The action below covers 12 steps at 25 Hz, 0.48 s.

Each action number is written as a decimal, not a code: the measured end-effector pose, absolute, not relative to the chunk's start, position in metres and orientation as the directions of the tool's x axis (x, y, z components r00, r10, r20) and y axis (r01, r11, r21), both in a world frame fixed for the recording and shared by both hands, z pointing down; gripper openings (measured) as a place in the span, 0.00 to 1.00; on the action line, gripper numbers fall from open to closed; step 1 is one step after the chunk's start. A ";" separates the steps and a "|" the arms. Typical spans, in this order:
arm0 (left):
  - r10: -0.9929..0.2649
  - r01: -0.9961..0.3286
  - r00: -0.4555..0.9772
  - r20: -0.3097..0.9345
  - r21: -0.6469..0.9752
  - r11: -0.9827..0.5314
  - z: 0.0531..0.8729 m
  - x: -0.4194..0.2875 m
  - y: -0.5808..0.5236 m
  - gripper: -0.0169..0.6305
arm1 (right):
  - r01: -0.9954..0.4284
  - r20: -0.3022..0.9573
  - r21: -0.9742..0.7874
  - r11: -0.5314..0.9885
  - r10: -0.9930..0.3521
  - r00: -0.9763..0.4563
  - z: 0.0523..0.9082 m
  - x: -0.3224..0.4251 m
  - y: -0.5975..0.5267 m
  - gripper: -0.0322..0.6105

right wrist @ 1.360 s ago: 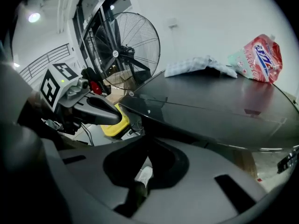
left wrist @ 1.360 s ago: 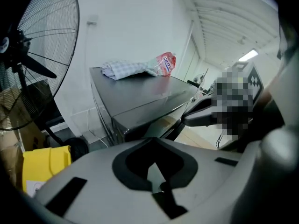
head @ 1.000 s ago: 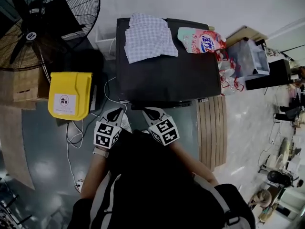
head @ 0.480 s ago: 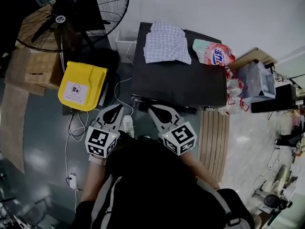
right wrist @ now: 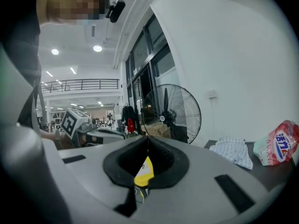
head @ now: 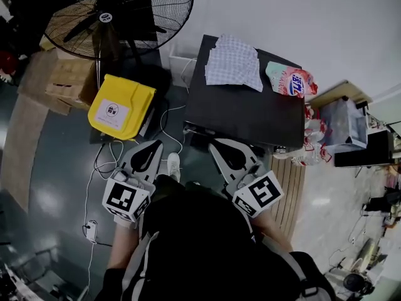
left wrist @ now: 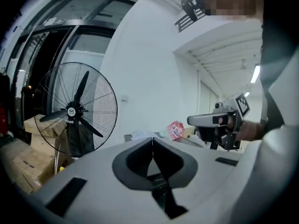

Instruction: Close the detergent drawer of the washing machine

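1. Left gripper (head: 152,148) – white two-jaw tool w/ black-and-white marker cube. Fingers clenched tip to tip, nothing between them. Seen again in the left gripper view (left wrist: 153,140), pointing about level.
2. Right gripper (head: 218,148) – same make. Fingers pressed together and empty (right wrist: 147,139). The two grippers sit side by side, apart.
3. Black box-shaped washing machine (head: 250,115) – ahead of both sets of fingertips, not touched. In the head view its near edge lies just beyond the tips. Detergent drawer: on the front, not made out in any view; can't tell open or closed.
4. Blue-and-white checked cloth (head: 233,63) – crumpled on the machine top, far side from the fingers and roughly ahead of the right tips.
5. Pink plastic detergent bag (head: 291,80) – on the machine top, right of the cloth and well right of the right fingers.
6. Yellow plastic box w/ white label (head: 121,105) – on the floor, ahead and left of the left fingers. Also shows as a yellow patch through the gap below the right tips (right wrist: 144,169).
7. Black round-caged standing fan (head: 119,14) – far ahead, left of the left fingers, beyond the yellow box.
8. Brown cardboard boxes (head: 62,80) – left of the fan base.
9. White cable (head: 100,168) – looped on the floor, just left of the left gripper.
10. Slatted wooden board (head: 291,174) – on the floor, right of the right fingers.
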<state>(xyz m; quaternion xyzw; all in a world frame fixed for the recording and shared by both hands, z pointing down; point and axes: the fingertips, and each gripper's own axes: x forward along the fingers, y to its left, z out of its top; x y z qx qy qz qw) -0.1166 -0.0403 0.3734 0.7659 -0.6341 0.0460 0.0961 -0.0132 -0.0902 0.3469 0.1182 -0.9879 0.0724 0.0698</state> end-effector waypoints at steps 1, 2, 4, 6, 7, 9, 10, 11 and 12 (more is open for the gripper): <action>-0.967 -0.982 0.181 0.179 0.079 -0.169 0.367 -0.117 -0.037 0.04 | -0.236 0.145 -0.121 0.964 -0.218 -0.965 0.343 -0.013 -0.087 0.07; -0.971 -0.984 0.172 0.164 0.071 -0.163 0.362 -0.116 -0.034 0.04 | -0.230 0.137 -0.114 0.967 -0.214 -0.967 0.339 -0.012 -0.083 0.07; -0.977 -0.987 0.158 0.144 0.064 -0.150 0.353 -0.115 -0.028 0.04 | -0.220 0.125 -0.100 0.970 -0.207 -0.970 0.334 -0.010 -0.076 0.07; -0.979 -0.988 0.152 0.135 0.058 -0.145 0.348 -0.112 -0.022 0.04 | -0.218 0.117 -0.093 0.972 -0.206 -0.971 0.331 -0.007 -0.069 0.07; -0.980 -0.988 0.151 0.133 0.056 -0.144 0.347 -0.111 -0.020 0.04 | -0.218 0.114 -0.093 0.971 -0.207 -0.972 0.331 -0.006 -0.067 0.07; -0.980 -0.989 0.147 0.130 0.050 -0.142 0.345 -0.108 -0.017 0.04 | -0.222 0.114 -0.095 0.970 -0.211 -0.971 0.333 -0.004 -0.063 0.07; -0.981 -0.989 0.146 0.127 0.049 -0.141 0.345 -0.106 -0.016 0.04 | -0.224 0.118 -0.095 0.970 -0.212 -0.970 0.336 -0.003 -0.061 0.07; -0.982 -0.989 0.146 0.123 0.051 -0.141 0.345 -0.105 -0.015 0.04 | -0.226 0.123 -0.094 0.969 -0.214 -0.969 0.338 -0.002 -0.060 0.07; -0.982 -0.989 0.147 0.119 0.053 -0.142 0.346 -0.103 -0.013 0.04 | -0.229 0.129 -0.094 0.969 -0.216 -0.968 0.341 -0.001 -0.058 0.07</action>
